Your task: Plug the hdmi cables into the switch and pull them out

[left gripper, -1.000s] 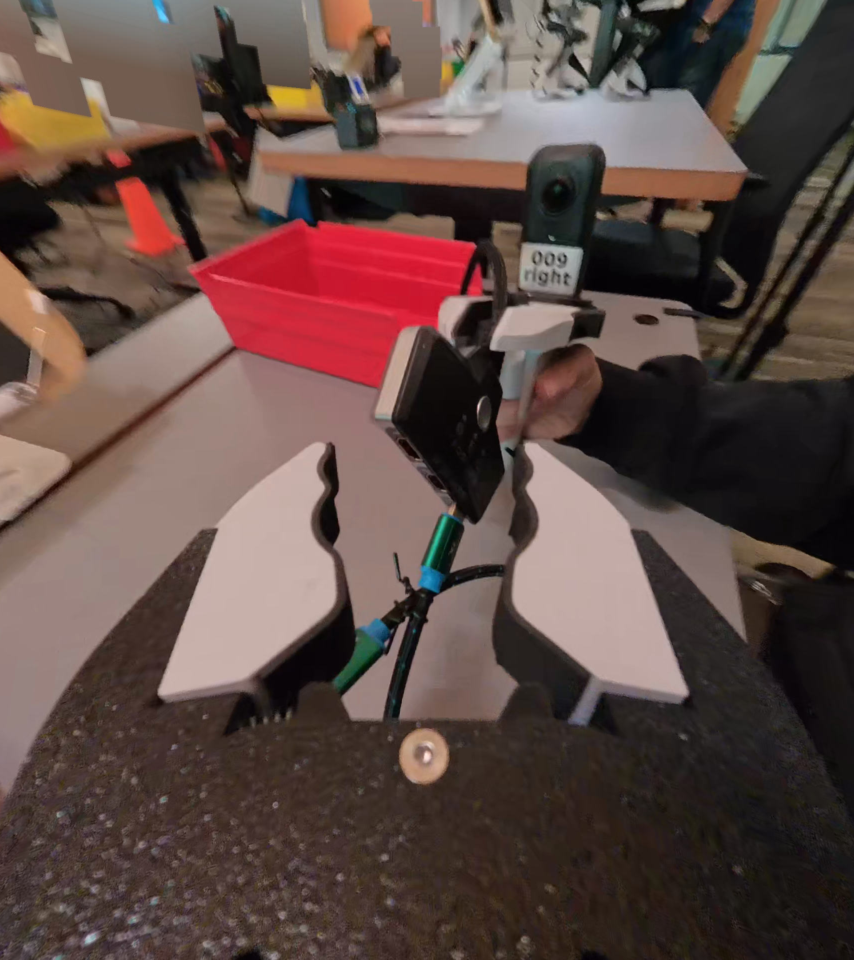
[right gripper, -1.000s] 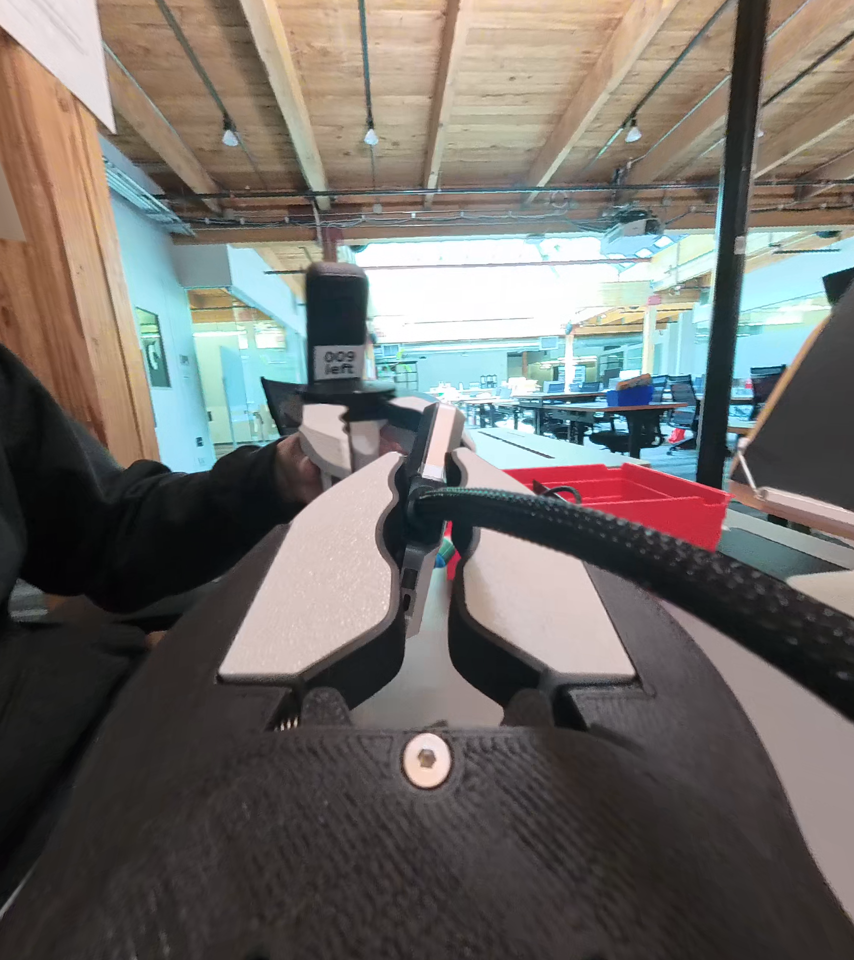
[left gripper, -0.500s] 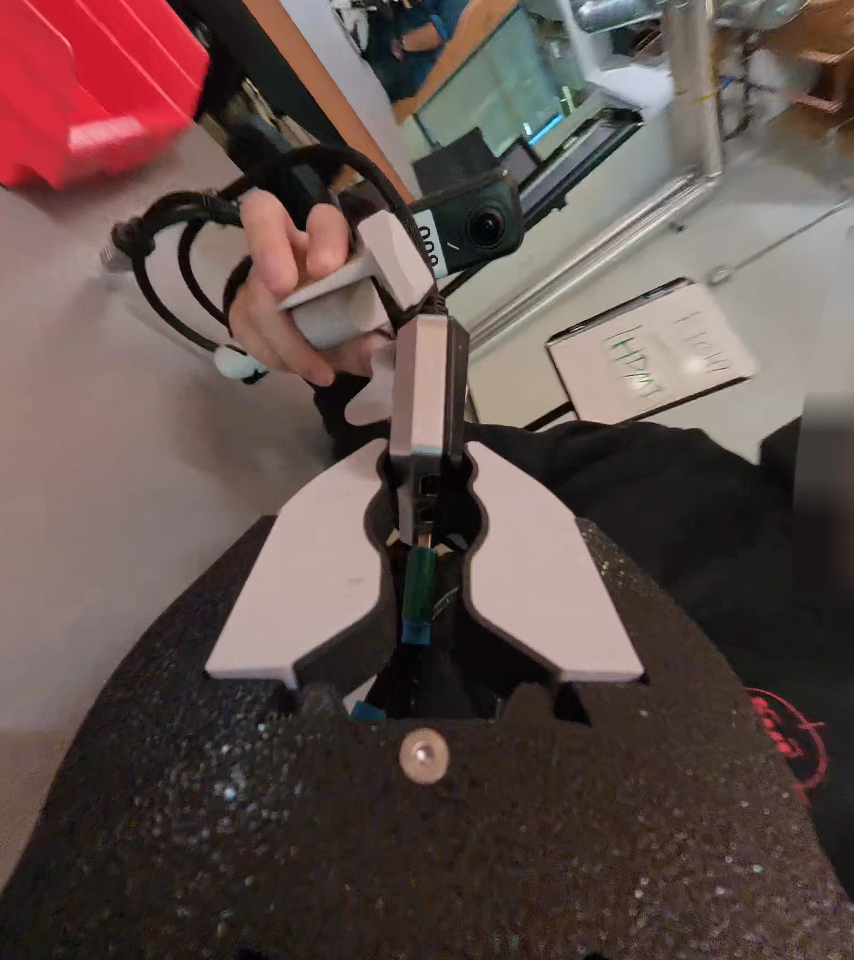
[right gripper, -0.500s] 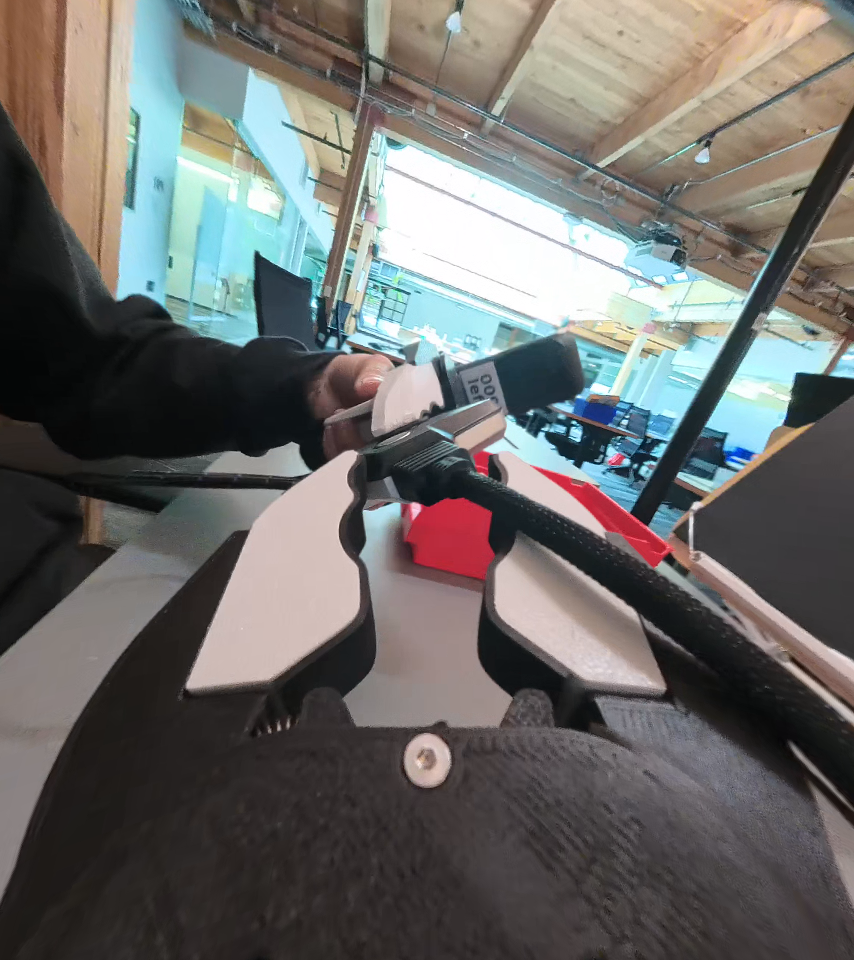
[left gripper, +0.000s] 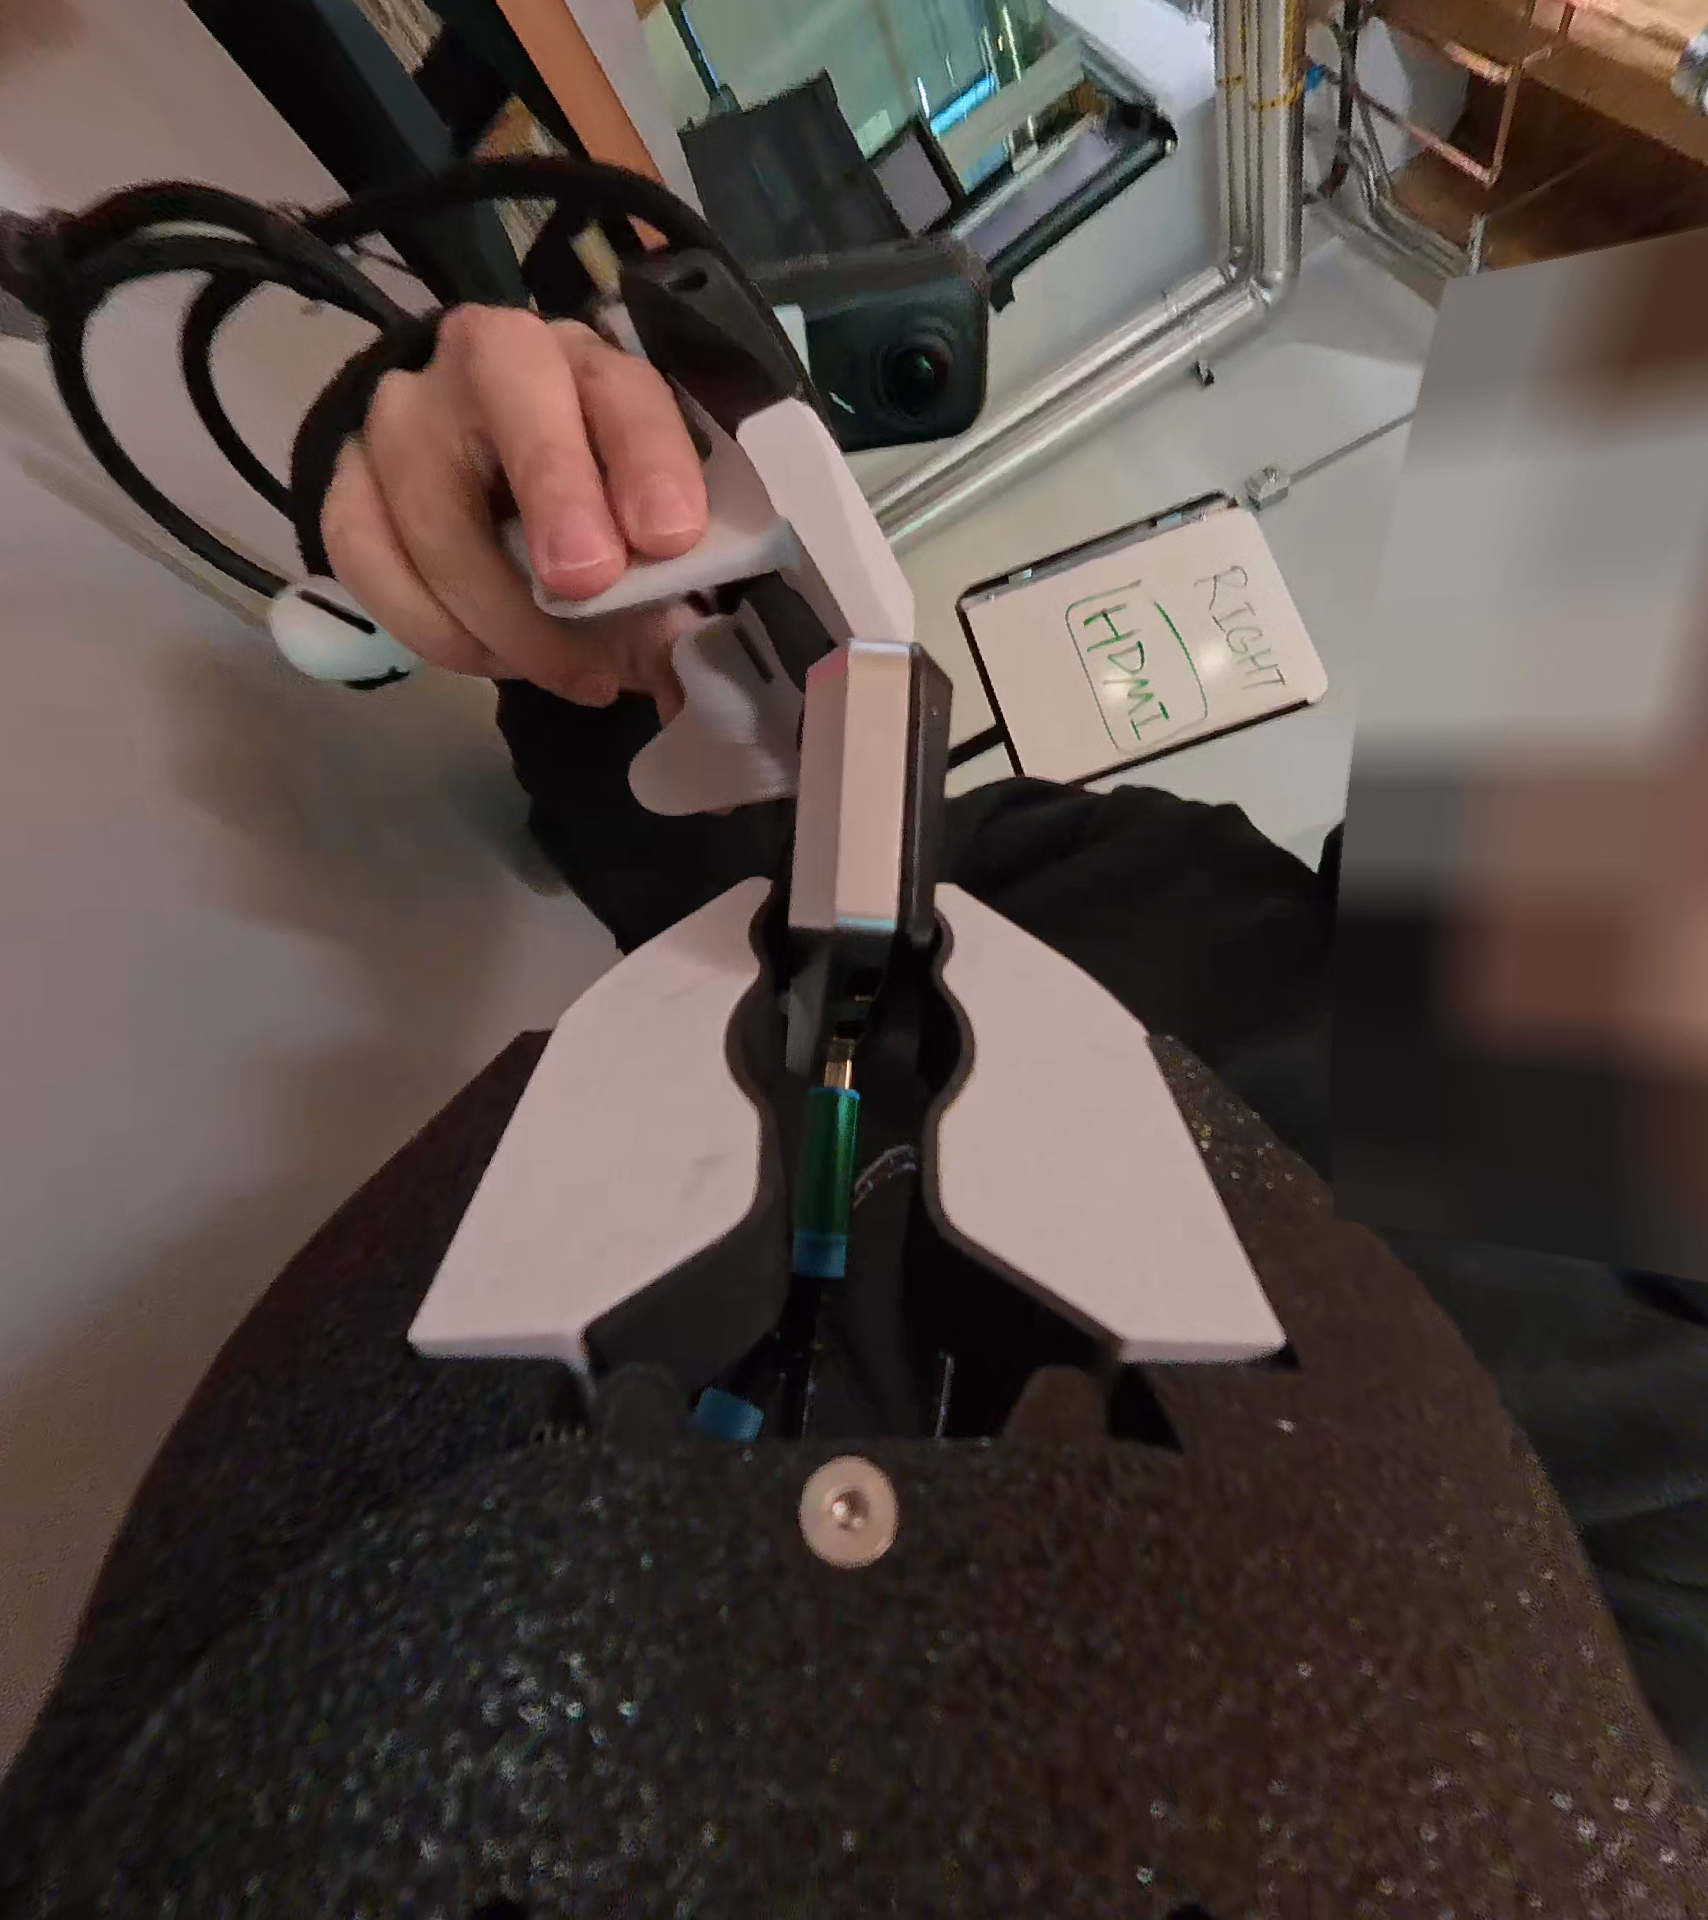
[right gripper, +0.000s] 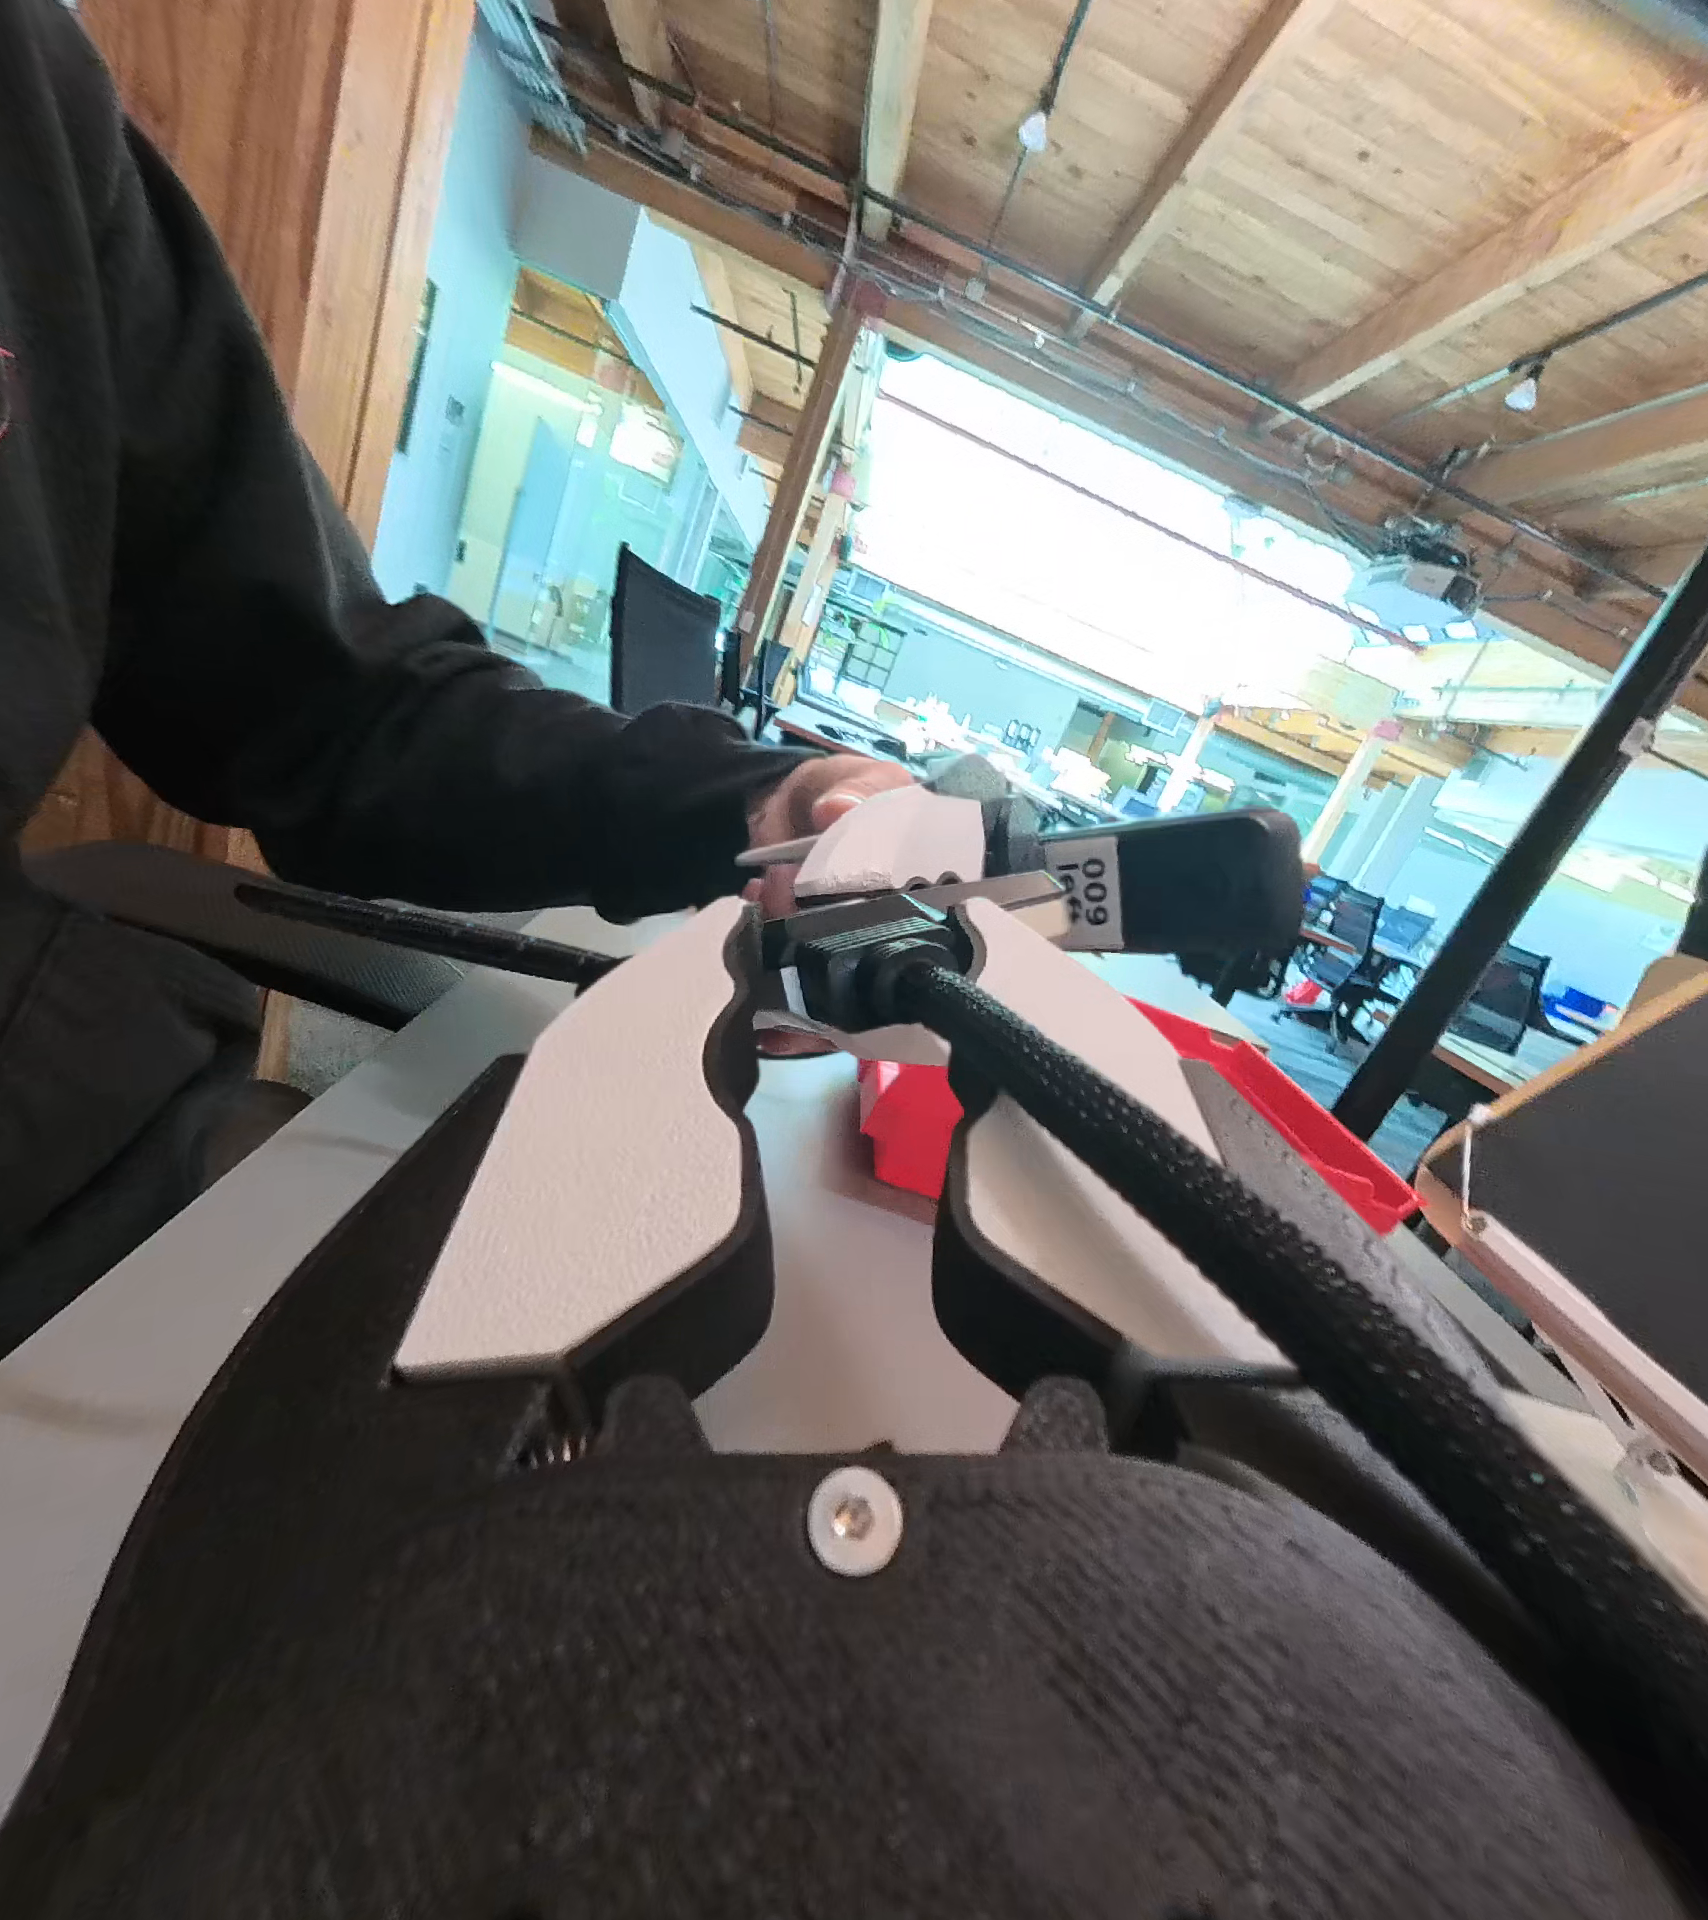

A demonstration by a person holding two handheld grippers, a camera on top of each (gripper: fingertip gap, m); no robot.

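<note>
L gripper (left gripper: pixel 855 935) is clamping the silver HDMI switch (left gripper: pixel 855 790) mid-air, green-plug cable (left gripper: pixel 829 1164) already seated. R gripper (right gripper: pixel 855 966) is pinching the black braided cable's plug (right gripper: pixel 865 961), lining up w/ switch; looks not fully in yet, pull-outs all remaining.

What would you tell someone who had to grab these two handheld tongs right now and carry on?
Left tongs: shut on the switch, held off the table; a green-ended cable is already plugged into its near end.
Right tongs: shut on the black HDMI plug; its braided cable trails back over the right finger.
The plug is at the switch's far end; whether it is seated cannot be told.
Left to do: push the plug home if it is not in, then pull the cables out.
</note>
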